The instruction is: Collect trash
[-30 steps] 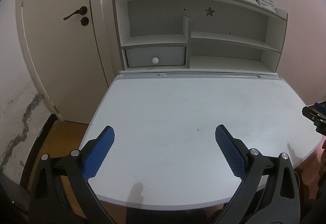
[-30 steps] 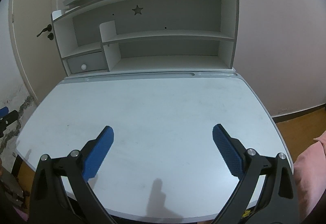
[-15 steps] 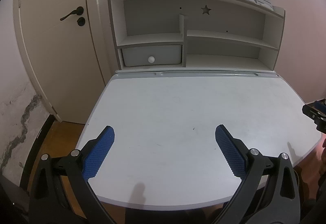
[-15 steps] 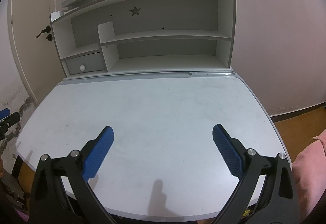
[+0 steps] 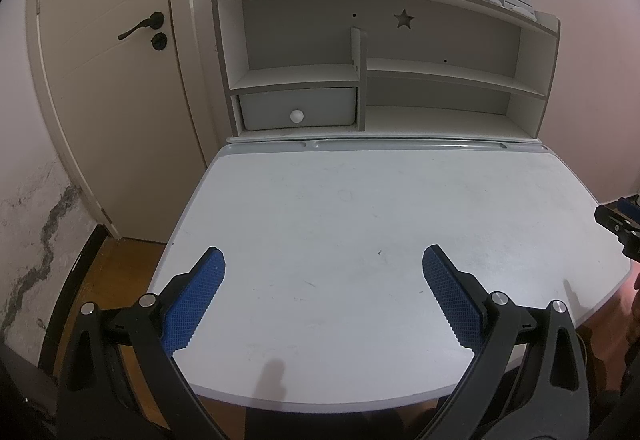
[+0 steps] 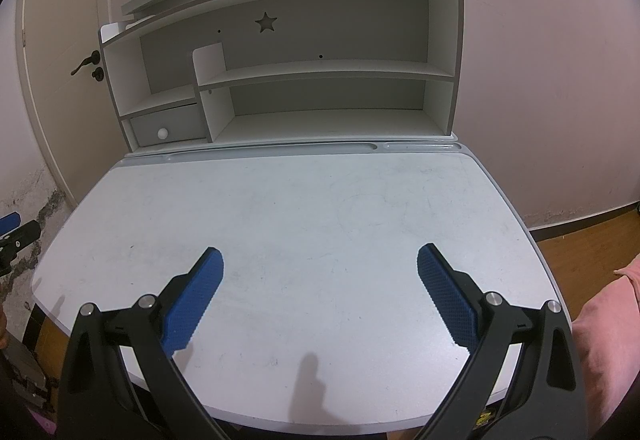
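Both the left gripper (image 5: 323,296) and right gripper (image 6: 320,294) hover spread wide, 2 ridged blue rubber pads (image 5: 195,300) each, over a scuffed, rounded pale desk (image 6: 320,199).

Both wrist views look forward and down from the near edge of the surface (image 5: 360,199), facing the shelf unit (image 5: 380,71) across the upper frame. The left view sits leftward, taking in the door (image 5: 112,79); both share surface and shelves.

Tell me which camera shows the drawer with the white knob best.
Left wrist view: the drawer faces the camera nearly head-on, shut, its knob clear. In the right wrist view it sits small and oblique at the hutch's left.
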The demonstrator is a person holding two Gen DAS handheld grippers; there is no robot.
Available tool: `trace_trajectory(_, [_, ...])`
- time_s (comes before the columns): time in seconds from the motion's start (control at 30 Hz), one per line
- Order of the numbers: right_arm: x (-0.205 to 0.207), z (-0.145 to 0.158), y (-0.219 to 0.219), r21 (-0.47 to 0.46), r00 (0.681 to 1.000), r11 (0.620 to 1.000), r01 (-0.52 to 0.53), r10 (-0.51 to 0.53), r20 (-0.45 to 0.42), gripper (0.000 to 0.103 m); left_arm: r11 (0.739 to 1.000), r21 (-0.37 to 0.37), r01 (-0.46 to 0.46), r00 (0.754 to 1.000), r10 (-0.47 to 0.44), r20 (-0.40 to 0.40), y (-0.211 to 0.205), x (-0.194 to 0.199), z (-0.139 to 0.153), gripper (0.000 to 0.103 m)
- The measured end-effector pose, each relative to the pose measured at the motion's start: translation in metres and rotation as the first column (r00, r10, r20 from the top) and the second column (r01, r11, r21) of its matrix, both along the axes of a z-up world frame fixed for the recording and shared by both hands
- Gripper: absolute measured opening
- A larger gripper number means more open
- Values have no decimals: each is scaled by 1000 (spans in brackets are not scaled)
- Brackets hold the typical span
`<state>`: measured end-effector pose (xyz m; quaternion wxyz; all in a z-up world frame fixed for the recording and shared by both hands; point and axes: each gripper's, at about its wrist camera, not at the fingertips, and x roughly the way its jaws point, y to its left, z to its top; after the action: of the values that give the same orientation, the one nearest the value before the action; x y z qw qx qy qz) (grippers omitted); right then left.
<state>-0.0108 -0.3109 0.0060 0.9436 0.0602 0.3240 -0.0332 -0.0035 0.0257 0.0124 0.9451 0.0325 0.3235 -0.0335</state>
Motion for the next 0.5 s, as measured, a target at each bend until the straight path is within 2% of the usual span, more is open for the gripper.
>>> trace_trajectory(0.5, [-1,1,-1,-3,1000,1000,-3,3,0,94,1000,5,3,1000,-3,-2,-2,0,-1,96])
